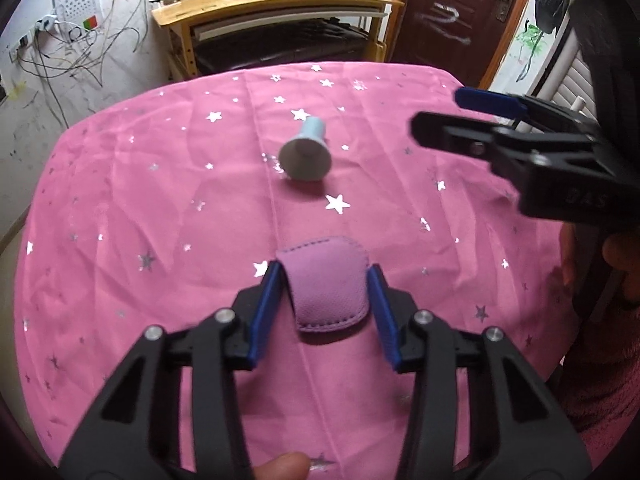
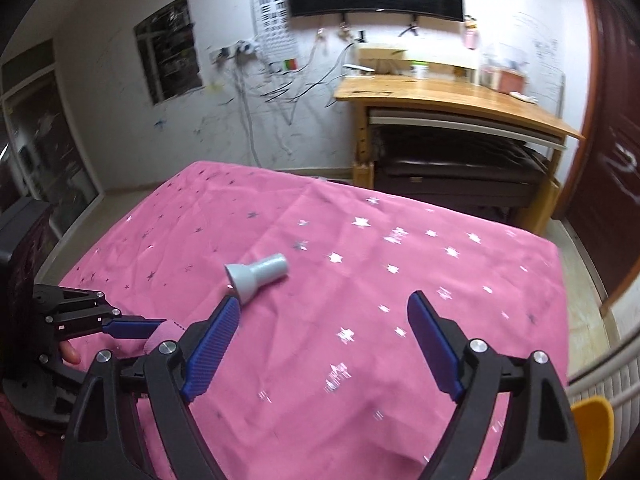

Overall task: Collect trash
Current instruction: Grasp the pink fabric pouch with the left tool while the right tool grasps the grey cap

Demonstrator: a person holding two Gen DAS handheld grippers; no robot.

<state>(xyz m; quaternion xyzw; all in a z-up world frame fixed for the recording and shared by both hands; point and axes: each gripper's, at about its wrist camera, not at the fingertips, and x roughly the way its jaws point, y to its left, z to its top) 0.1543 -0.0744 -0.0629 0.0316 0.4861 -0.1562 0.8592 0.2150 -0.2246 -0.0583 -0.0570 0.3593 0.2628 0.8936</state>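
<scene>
A small purple leather pouch lies on the pink star-printed tablecloth. My left gripper is shut on it, both blue pads against its sides, and the pouch bows upward between them. Farther along the cloth a pale grey-blue funnel-shaped plastic piece lies on its side. My right gripper hovers at the right, above the cloth, open and empty. In the right wrist view the right gripper stands wide, with the funnel piece just beyond its left finger. The left gripper and the pouch show at the far left.
A wooden desk stands beyond the table's far edge, with a dark brown door to its right. Loose cables hang on the wall. A white radiator and a yellow object sit off the table's right side. A person's fingertip shows.
</scene>
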